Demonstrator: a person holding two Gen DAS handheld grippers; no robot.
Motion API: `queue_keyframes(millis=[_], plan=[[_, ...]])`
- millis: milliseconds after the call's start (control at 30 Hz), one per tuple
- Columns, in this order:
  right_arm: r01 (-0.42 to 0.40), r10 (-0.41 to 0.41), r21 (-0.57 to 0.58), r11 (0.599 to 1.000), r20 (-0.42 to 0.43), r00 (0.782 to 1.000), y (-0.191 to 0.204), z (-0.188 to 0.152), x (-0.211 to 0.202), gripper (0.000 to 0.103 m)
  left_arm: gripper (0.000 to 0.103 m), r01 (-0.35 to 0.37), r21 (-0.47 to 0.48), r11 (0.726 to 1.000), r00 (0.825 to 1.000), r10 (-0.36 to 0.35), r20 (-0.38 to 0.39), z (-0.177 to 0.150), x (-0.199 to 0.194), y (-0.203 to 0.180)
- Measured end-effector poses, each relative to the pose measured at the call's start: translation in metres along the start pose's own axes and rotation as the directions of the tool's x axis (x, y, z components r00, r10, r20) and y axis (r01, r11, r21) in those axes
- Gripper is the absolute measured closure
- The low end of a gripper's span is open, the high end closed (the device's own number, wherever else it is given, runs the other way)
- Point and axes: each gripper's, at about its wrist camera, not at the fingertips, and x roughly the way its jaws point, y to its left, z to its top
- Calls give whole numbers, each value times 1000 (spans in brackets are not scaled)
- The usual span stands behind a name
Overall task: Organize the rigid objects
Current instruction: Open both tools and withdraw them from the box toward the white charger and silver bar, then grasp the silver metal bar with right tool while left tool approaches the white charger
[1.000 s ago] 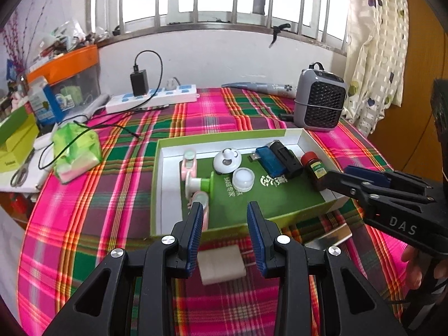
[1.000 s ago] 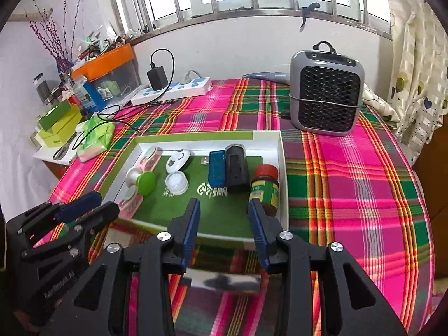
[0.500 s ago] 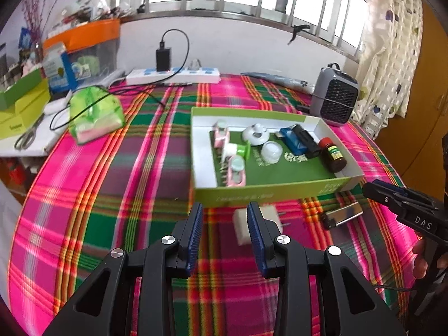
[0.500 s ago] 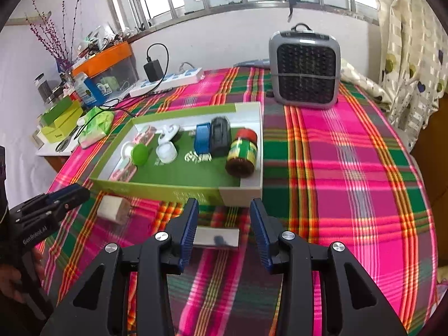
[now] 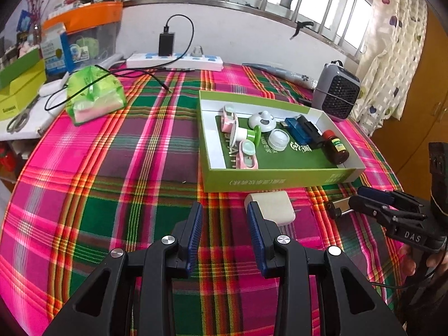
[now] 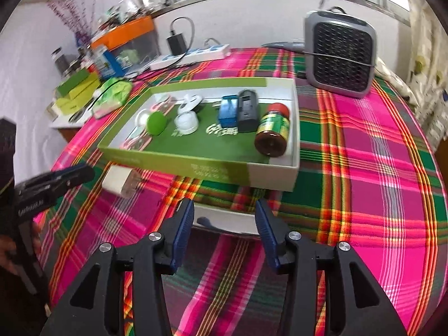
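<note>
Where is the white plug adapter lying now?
The white plug adapter lies on the plaid cloth, just outside the near wall of the green box, beside the right finger of the left tongs.

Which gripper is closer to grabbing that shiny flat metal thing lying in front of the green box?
The right gripper. Its jaws are opening with the metal piece lying right ahead between its fingertips. The left gripper sits off to the side by the white charger block, further from the metal piece.
</note>
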Motion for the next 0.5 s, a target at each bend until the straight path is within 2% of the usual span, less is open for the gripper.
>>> queue_keyframes(millis=[100,267,500], plan=[[-1,1,-19,1000,0,1000,3,-1,0,56,71,33,-6,999,999,-33,-10,0,2,1],[1,-1,-16,1000,0,1000,3,6,6,56,71,45,-9,999,999,-45,-27,-1,5,2],[-50,48,-34,998,-55,997,-3,8,15,56,71,58,-13,998,998,-58,-32,-1,6,3]])
